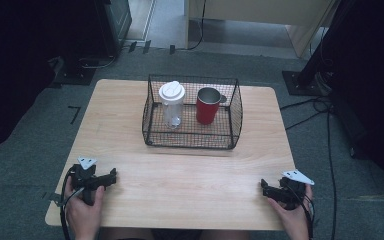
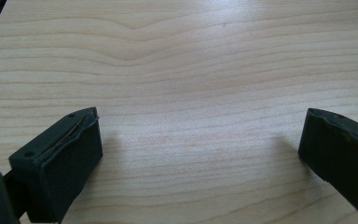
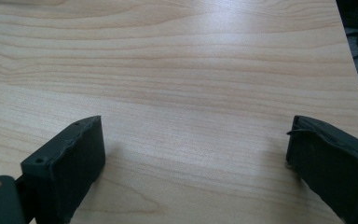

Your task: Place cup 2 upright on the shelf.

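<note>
1. Largest first: the wooden table (image 1: pixel 180 175) carries everything I'm working with. Bare wood lies between my two tongs and on ahead of them, so nothing blocks the way forward.
2. The black wire basket (image 1: pixel 192 142) sits ahead of both tongs, well apart from them, roughly midway between the two and nearer the far edge. Its mesh walls rise around what stands inside, and its top is open.
3. Dark stands and trailing cables lie on the grey floor (image 1: pixel 330 130) beyond my right tong, off the table.
4. The red cup (image 1: pixel 207 109) stands upright in the right half of the basket, ahead and left of my right tong. Its mouth is open with a grey metal inside, and a handle shows on the side away from the bottle.
5. The clear bottle (image 1: pixel 172 105) with a white lid stands upright in the left half, just beside the cup but not touching it, ahead and right of my left tong.
6. My left gripper (image 1: pixel 111 176) rests at the near left corner, tips pointing inward; in the left gripper view its jaws stand wide apart, nothing between them but wood.
7. My right gripper (image 1: pixel 264 186) rests at the near right corner, jaws likewise spread and released over bare table.
</note>
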